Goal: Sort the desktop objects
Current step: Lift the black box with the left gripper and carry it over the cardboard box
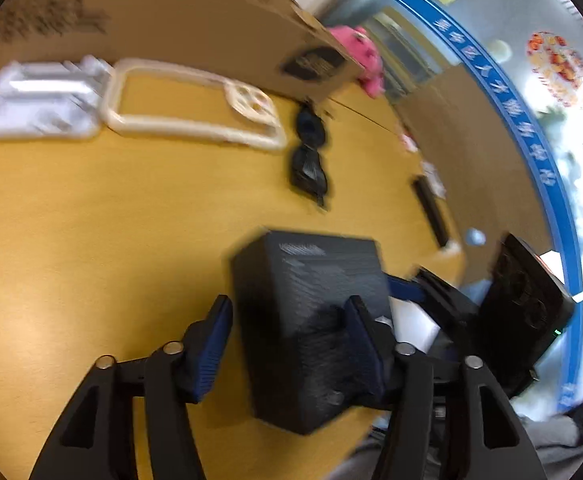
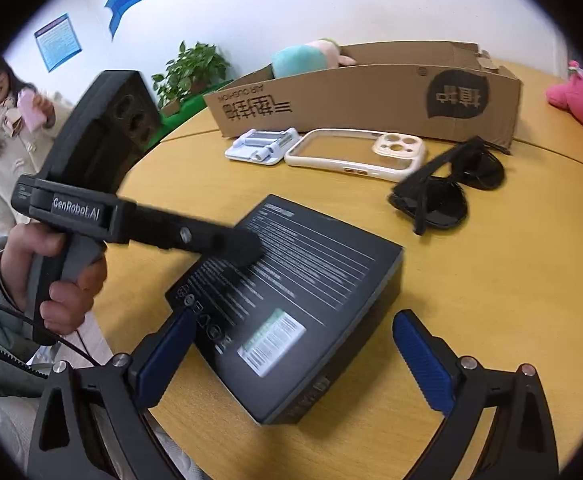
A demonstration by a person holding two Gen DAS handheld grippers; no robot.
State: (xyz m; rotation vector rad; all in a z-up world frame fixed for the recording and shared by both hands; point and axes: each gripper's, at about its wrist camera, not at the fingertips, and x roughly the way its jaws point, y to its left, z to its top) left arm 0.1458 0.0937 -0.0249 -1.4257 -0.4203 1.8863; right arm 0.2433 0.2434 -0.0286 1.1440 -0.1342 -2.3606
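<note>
Seen from the right wrist camera, a person in a pale coat stands at the far left edge, and just below, a hand [image 2: 61,280] holds the left gripper [image 2: 247,250], whose tip rests over the upper left part of the black box [image 2: 303,292] in the middle of the frame. From the left wrist camera that gripper [image 1: 287,340] has its jaws spread about halfway; the box [image 1: 311,320] sits between them with a gap at the left pad, while the right pad overlaps the box in the blur and I cannot tell if it touches. The box lies flat on the yellow bench [image 2: 511,280], label side up, near its front edge. At the bottom, the right gripper [image 2: 291,356] has its jaws spread wide on either side of the box's near corner, gripping nothing. Behind the box, in the upper middle, a small white stand [image 2: 261,146] lies just beside a clear phone case [image 2: 355,152], both before a long cardboard box [image 2: 371,100] holding a teal plush [image 2: 299,60]. To the right lie black sunglasses [image 2: 447,188], and a pink plush [image 2: 579,96] sits at the far right edge.
</note>
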